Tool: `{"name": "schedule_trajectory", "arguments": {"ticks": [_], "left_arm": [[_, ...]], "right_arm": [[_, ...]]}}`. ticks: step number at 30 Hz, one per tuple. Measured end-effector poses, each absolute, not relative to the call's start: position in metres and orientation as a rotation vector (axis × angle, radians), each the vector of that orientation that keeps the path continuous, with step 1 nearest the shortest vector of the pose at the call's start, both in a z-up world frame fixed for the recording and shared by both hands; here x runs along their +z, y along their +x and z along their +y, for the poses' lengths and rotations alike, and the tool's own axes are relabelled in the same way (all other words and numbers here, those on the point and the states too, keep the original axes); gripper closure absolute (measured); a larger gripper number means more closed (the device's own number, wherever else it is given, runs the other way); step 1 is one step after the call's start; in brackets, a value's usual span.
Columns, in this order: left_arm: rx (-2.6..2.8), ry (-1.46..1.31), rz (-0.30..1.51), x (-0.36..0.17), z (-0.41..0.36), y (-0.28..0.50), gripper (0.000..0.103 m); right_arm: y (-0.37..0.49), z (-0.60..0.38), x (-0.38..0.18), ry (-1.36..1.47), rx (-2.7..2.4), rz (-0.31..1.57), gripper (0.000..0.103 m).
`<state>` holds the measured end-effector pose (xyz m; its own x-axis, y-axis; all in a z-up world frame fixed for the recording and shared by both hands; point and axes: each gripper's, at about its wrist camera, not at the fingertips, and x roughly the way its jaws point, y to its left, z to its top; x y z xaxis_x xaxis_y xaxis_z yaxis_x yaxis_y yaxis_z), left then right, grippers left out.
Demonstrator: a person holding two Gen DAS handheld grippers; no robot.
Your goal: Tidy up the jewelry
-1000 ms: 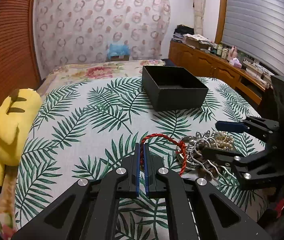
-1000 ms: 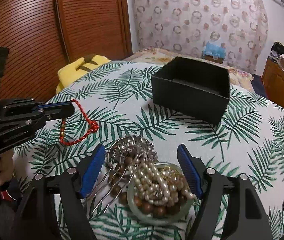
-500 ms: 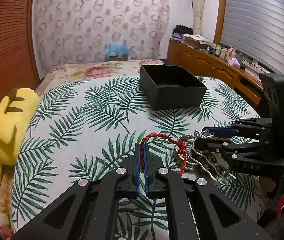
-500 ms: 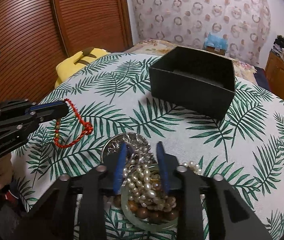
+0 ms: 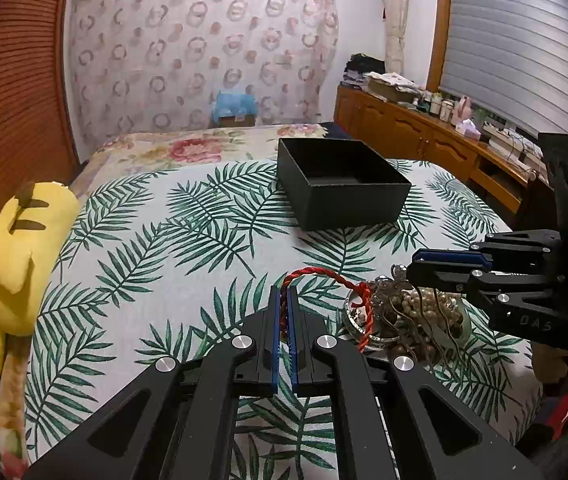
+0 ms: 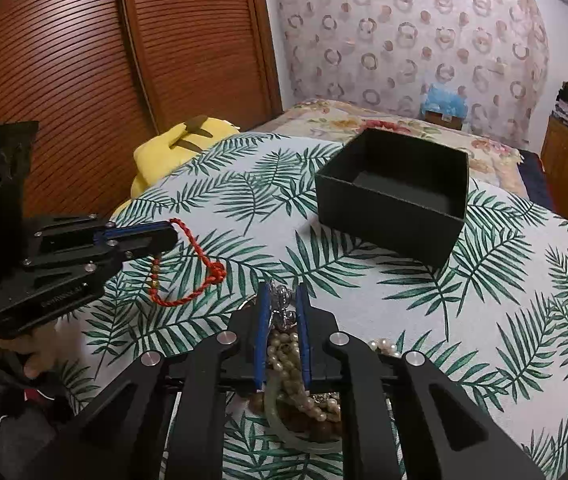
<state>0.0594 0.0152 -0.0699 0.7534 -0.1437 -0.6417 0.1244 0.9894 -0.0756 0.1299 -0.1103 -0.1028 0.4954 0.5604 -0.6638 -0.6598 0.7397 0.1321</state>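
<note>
A red twisted cord bracelet [image 5: 323,276] hangs from my left gripper [image 5: 282,290], which is shut on it above the palm-leaf cloth. In the right wrist view the same bracelet [image 6: 204,280] dangles from the left gripper [image 6: 172,236] at the left. My right gripper [image 6: 282,292] is closing, its blue pads pressing on a silver jewellery piece [image 6: 282,308], with pearls [image 6: 287,360] trailing down into a glass dish [image 6: 303,436]. Seen from the left wrist, the right gripper [image 5: 409,266] hovers over the jewellery heap [image 5: 411,312] with strands hanging from it. An open black box [image 5: 339,188] stands further back.
A yellow plush toy [image 5: 16,248] lies at the table's left edge. The palm-leaf cloth [image 5: 164,260] covers the round table. A bed with a floral cover [image 5: 204,144] is behind it, a wooden sideboard [image 5: 423,140] at the right. A hand [image 6: 24,352] holds the left gripper.
The right gripper's jaws went from wide apart around the jewellery dish to nearly together on the silver piece, lifting strands slightly. The left gripper and red bracelet stayed still.
</note>
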Motion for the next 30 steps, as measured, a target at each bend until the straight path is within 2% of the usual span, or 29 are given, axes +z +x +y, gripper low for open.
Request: {"name": "schedule_trajectory", "arguments": {"ticks": [7,16,30], "left_arm": [[-0.147,-0.027,0.688,-0.065,0.016,0.06,0.101],[-0.15,-0.022,0.662,-0.054,0.014,0.064,0.101],[-0.191,0.027,0.634,-0.039,0.0,0.113,0.1]], "right_arm": [[0.126,-0.109,-0.094,-0.13,0.782,0.728,0.093],[0.132,-0.118,-0.071,-0.138,0.764,0.672,0.093],[0.202,-0.132,-0.037,-0.153,0.711,0.587,0.093]]}}
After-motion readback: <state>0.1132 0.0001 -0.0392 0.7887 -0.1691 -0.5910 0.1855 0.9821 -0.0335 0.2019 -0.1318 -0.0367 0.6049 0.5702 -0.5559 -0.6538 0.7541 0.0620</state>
